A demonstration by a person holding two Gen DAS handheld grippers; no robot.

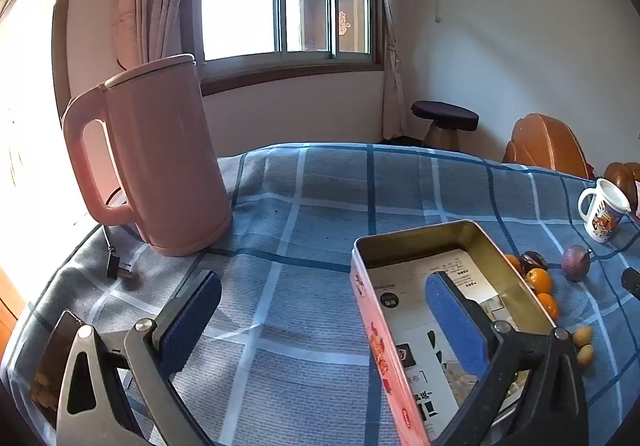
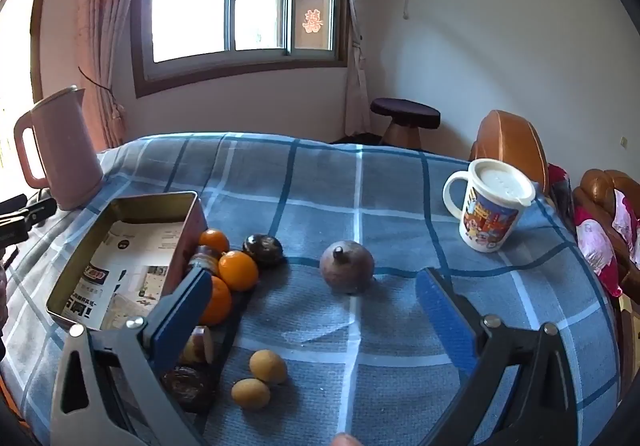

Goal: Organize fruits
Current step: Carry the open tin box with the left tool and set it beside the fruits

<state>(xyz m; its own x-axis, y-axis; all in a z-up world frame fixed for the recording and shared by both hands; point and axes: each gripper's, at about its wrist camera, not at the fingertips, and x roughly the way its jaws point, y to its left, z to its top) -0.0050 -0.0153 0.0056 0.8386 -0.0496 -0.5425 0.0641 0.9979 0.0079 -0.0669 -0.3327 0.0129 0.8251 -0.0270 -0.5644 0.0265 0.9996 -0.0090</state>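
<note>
A metal tin [image 2: 120, 202] [image 1: 416, 236] lined with printed paper lies on the blue checked tablecloth. Beside its right wall sit several oranges [image 2: 238, 270] [image 1: 540, 280] and dark brown fruits [image 2: 263, 249]. A purple round fruit [image 2: 346, 272] [image 1: 575, 262] stands apart to their right. Two small yellow fruits [image 2: 268, 366] [image 1: 582, 336] lie nearer the front. My right gripper [image 2: 314, 306] is open above the cloth, just short of the purple fruit, holding nothing. My left gripper [image 1: 320, 314] is open, its right finger over the tin's inside, its left finger over the cloth.
A pink kettle [image 1: 152, 162] [image 2: 60, 150] with its plug [image 1: 118, 266] stands at the left. A white cartoon mug [image 2: 490, 202] [image 1: 604, 212] stands at the right. Brown chairs [image 2: 508, 142] and a stool [image 2: 404, 116] are behind the table.
</note>
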